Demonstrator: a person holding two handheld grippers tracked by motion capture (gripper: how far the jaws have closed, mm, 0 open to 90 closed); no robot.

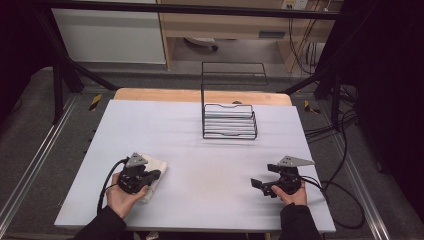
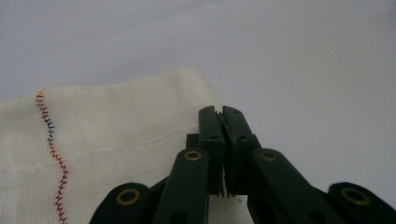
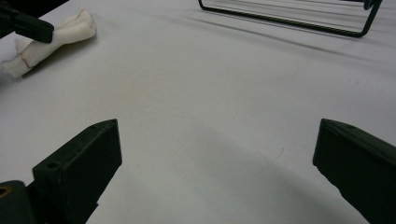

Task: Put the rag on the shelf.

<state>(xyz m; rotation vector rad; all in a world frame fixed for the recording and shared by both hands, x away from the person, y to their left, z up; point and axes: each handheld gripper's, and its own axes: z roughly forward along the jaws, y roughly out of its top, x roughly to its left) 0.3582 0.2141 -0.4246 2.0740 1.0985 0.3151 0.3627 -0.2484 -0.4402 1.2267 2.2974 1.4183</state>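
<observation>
The left gripper (image 1: 150, 176) is squeezed shut, pinching the edge of the soft white cloth with colourful stitching (image 2: 107, 135) near the table's front left corner. The right gripper (image 1: 258, 185) is wide open, holding nothing. Farther back stands a black wire rack (image 1: 229, 122) on the pale grey table (image 1: 200, 170)

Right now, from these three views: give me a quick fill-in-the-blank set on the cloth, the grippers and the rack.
1. The left gripper has its jaws ____ on the edge of the white cloth.
2. The right gripper rests on the table with its jaws ____.
3. The stitched line on the cloth runs in ____ and dark thread.
4. The black wire rack stands at the ____ side of the table from the person.

Missing words: shut; open; red; far
</observation>
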